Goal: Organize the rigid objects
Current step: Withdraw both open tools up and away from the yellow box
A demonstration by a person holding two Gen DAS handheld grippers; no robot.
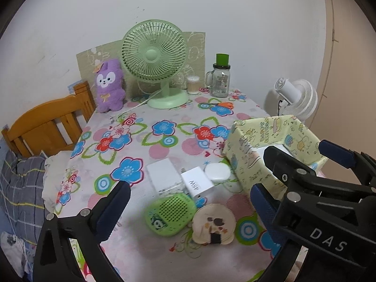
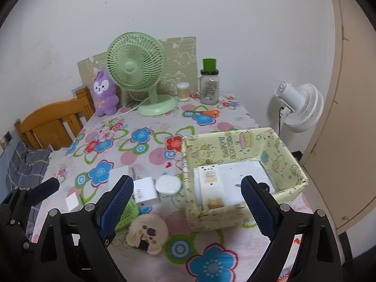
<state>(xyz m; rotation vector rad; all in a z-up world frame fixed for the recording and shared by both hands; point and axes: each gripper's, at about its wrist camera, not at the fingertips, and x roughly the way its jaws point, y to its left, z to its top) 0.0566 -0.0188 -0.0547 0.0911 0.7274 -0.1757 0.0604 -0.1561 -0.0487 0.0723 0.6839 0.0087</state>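
Both grippers, left gripper [image 1: 188, 208] and right gripper [image 2: 188, 193], gape empty above the table's [image 2: 145, 258] near edge. Bare cloth mid-table. Yellow box [image 2: 291, 174] holds white items; charger [image 2: 145, 191], green speaker [image 1: 170, 213], round case [image 1: 217, 172] lie left of it.

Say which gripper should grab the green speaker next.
Left. The left gripper is open with the green speaker framed between its fingers. The right gripper, also open, is aimed nearer the box.

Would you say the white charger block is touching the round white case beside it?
Cannot tell. In the right wrist view the white charger block and round white case sit edge to edge, with neither a gap nor contact plain.
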